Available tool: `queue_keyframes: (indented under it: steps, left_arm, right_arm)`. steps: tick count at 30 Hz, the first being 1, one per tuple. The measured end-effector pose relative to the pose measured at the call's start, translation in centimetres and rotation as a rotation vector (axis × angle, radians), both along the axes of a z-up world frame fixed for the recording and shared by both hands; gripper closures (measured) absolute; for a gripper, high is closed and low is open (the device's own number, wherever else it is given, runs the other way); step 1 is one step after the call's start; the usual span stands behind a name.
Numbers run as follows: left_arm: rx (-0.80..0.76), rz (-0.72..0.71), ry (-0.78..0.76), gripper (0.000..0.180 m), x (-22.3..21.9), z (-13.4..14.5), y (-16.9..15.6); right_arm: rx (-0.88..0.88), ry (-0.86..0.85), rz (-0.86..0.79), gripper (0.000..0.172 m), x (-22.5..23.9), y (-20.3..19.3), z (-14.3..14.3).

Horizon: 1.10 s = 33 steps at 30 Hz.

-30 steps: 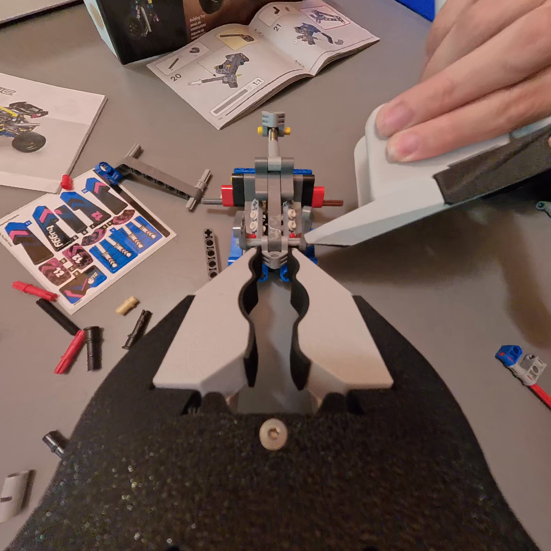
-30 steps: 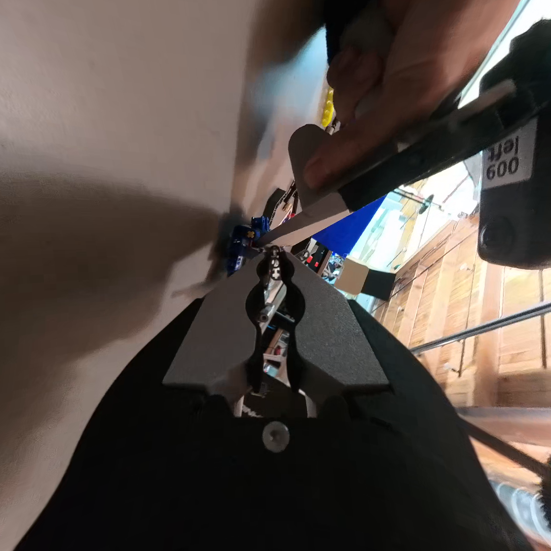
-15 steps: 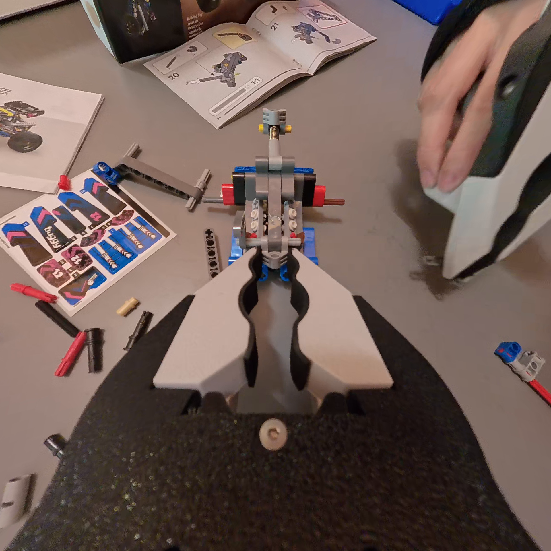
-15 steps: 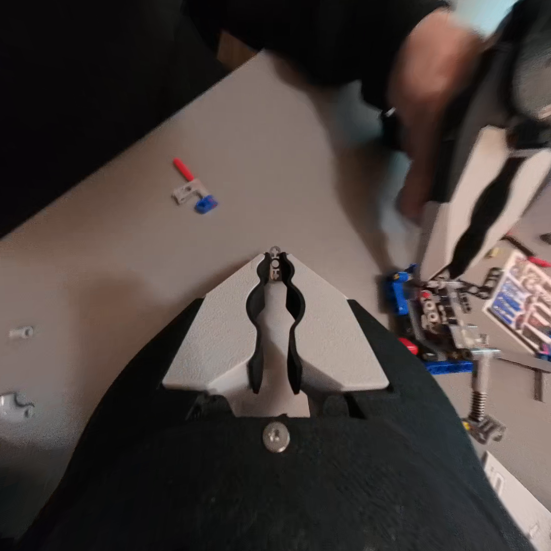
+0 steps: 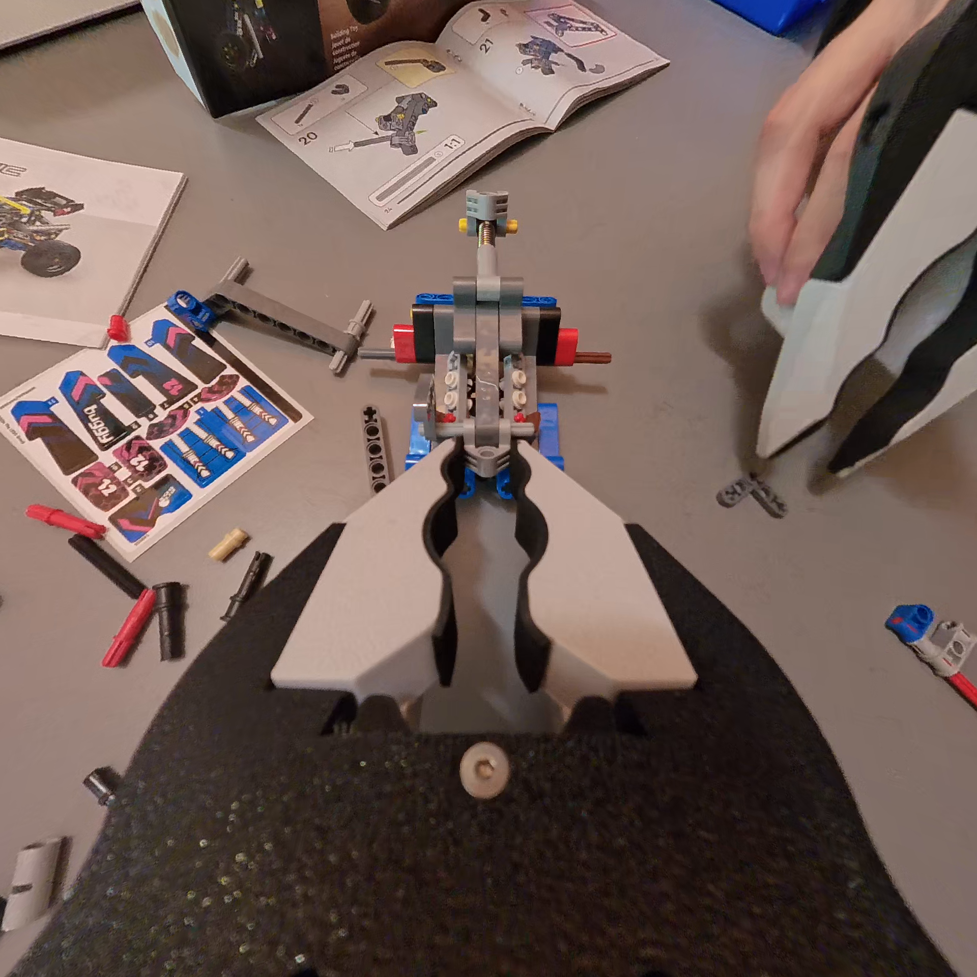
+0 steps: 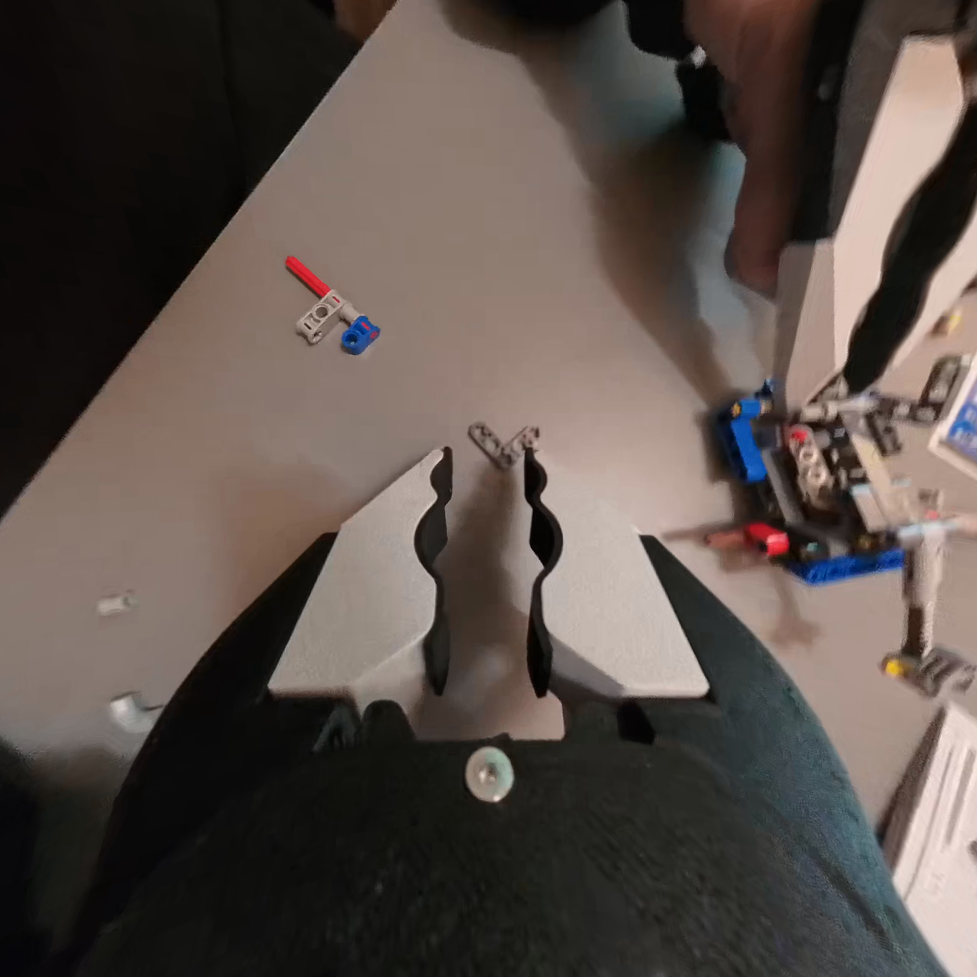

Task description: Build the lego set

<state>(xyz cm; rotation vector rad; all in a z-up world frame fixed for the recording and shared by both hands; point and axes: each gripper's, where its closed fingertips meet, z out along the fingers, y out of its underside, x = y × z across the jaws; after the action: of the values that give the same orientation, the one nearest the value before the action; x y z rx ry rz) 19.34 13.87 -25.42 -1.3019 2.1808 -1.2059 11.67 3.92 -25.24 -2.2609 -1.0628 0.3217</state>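
Observation:
My left gripper (image 5: 487,453) is shut on the grey end piece of a small brick model (image 5: 484,365), grey, blue, red and black, which rests on the grey table (image 5: 661,555). The model also shows blurred in the right wrist view (image 6: 809,476), with the left gripper's fingers (image 6: 803,317) above it. My right gripper (image 6: 486,454) is open and empty, low over the table. A small dark grey bent piece (image 6: 502,446) lies loose on the table just past its fingertips. In the left wrist view the right gripper (image 5: 801,462) hangs right of the model, with that piece (image 5: 750,494) below it.
A sticker sheet (image 5: 143,423), an open instruction booklet (image 5: 460,106), a box (image 5: 248,47) and a second booklet (image 5: 68,238) lie at left and back. Loose red and black pins (image 5: 132,608), a grey beam (image 5: 285,322), and a blue-white-red part (image 6: 333,317) are scattered. The table edge runs along the left (image 6: 158,343).
My right gripper swung away from the model to the table at its right, then opened; the small grey piece it pinched now lies on the table. The left gripper kept its hold.

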Motion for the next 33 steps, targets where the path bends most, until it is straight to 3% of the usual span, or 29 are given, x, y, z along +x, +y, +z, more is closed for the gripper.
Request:
queue_keyframes:
  steps: [5, 7, 10, 15, 19, 22, 25, 29, 33]
  left_arm:
    - [-0.004, 0.000, 0.002, 0.168, 0.0, 0.0, 0.0]
    - [-0.003, 0.000, 0.002, 0.168, 0.0, 0.0, 0.0]
    - [-0.003, 0.000, 0.001, 0.168, 0.0, 0.0, 0.0]
    - [0.000, -0.002, 0.000, 0.168, 0.0, 0.0, 0.0]
    - [0.008, -0.004, -0.005, 0.168, 0.0, 0.0, 0.0]
    - [0.010, -0.004, -0.006, 0.168, -0.1, 0.0, 0.0]
    - [0.015, -0.007, -0.009, 0.168, -0.1, 0.0, -0.1]
    - [0.014, -0.008, -0.008, 0.168, -0.1, 0.0, -0.1]
    - [0.013, -0.009, -0.008, 0.168, -0.1, 0.0, -0.1]
  right_arm:
    - [-0.091, 0.028, -0.371, 0.153, 2.3, 0.0, 0.1]
    - [-0.154, 0.112, -0.540, 0.152, 2.0, 0.1, 0.3]
    - [-0.075, 0.148, -0.753, 0.154, 1.6, 1.0, 1.3]
    - [-0.109, 0.005, -0.894, 0.141, 0.7, -0.1, -1.0]
    - [-0.065, 0.057, -0.911, 0.136, -0.1, 0.9, -1.4]
    - [-0.048, 0.030, -0.902, 0.144, 0.7, 1.1, -1.6]
    - [-0.037, 0.034, -0.831, 0.149, 0.8, 1.3, -1.6]
    - [-0.032, 0.031, -0.663, 0.134, 0.0, 1.1, -1.6]
    - [-0.037, 0.026, -0.584, 0.134, 0.8, 0.9, -1.6]
